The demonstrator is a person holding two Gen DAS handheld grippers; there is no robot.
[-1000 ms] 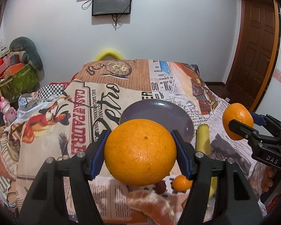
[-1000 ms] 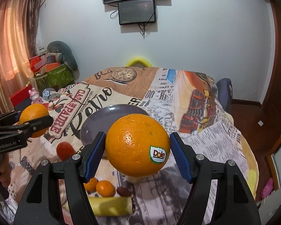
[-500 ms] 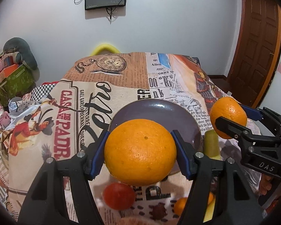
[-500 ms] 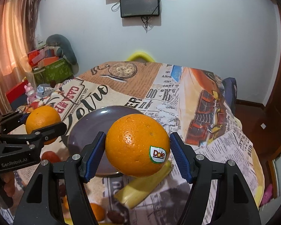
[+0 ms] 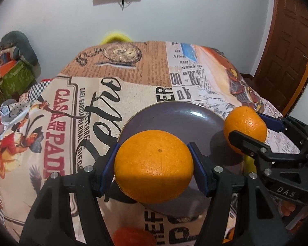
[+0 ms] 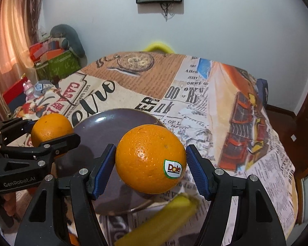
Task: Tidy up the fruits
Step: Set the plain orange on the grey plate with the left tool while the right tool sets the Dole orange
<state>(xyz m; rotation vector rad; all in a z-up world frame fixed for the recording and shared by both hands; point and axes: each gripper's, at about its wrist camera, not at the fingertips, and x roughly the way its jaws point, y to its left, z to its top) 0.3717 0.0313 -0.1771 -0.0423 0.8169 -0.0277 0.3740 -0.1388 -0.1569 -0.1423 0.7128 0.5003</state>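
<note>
Tongs first, through the left wrist camera: my left tongs (image 5: 154, 163) are clamped on a plain orange (image 5: 154, 166), both blue pads (image 5: 107, 170) pressed against its sides. I hold it above the near part of a purple plate (image 5: 174, 114) that sits on the bench (image 5: 133, 75), which is covered by a cloth printed like old newspapers. To the right of these tongs I see my right tongs (image 5: 249, 127), gripping a second orange (image 5: 245, 128) over the plate's right edge. Below them, a sliver of yellow banana (image 5: 248, 162) shows between the two tools. Beneath my left tongs, at the bottom edge, a red-orange fruit (image 5: 131, 235) lies on the cloth; I cannot tell what kind it is.

Through the right wrist camera, my right tongs (image 6: 151, 161) are clamped on the stickered orange (image 6: 151, 158), its Dole label (image 6: 173, 168) facing me. It hangs over the right side of the plate (image 6: 113, 119). Just below and in front of these tongs the banana (image 6: 166, 217) lies blurred on the cloth, its far end near the plate's rim. To the left, my left tongs (image 6: 51, 131) grip the plain orange (image 6: 50, 128) at the plate's left edge. Fingers (image 6: 10, 202) show beneath that tool's black body.
</note>
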